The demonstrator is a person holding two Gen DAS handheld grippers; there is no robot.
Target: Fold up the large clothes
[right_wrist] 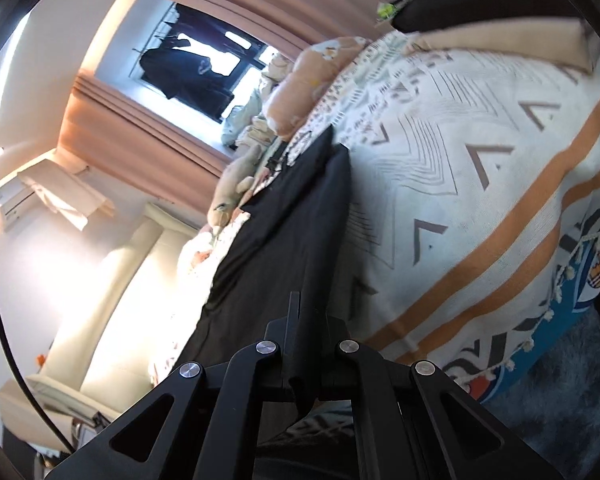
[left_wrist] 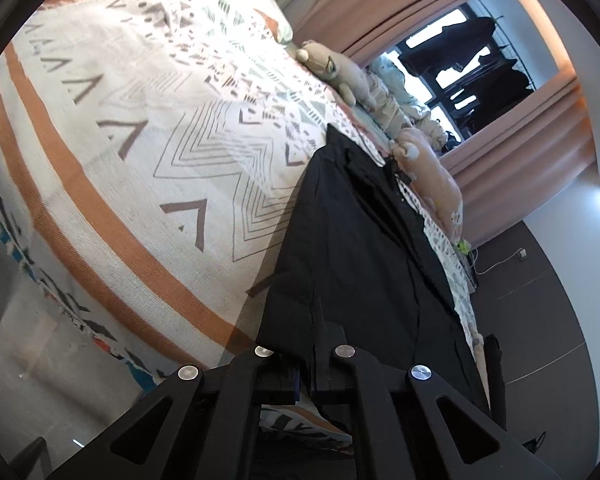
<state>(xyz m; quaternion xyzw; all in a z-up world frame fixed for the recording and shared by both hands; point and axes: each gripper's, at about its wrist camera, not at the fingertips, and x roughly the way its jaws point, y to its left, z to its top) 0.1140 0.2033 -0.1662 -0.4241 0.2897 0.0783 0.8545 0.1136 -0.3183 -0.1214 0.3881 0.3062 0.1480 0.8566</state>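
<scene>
A black shirt (left_wrist: 352, 240) lies stretched across the patterned blanket, its collar at the far end near the plush toys. In the left wrist view my left gripper (left_wrist: 314, 320) is shut on the near hem of the black shirt, the cloth pinched between the black fingers. The right wrist view shows the same black shirt (right_wrist: 284, 232) running away from me. My right gripper (right_wrist: 304, 320) is shut on another part of its near edge, with a fold of cloth hanging down between the jaws.
A white blanket (left_wrist: 140, 140) with orange stripes and zigzags covers the bed (right_wrist: 480, 184). Plush toys (left_wrist: 340, 68) and pillows line the far side by the pink curtains (left_wrist: 540, 160) and window. Dark floor (left_wrist: 540, 300) lies on one side, a cream headboard (right_wrist: 112, 300) on the other.
</scene>
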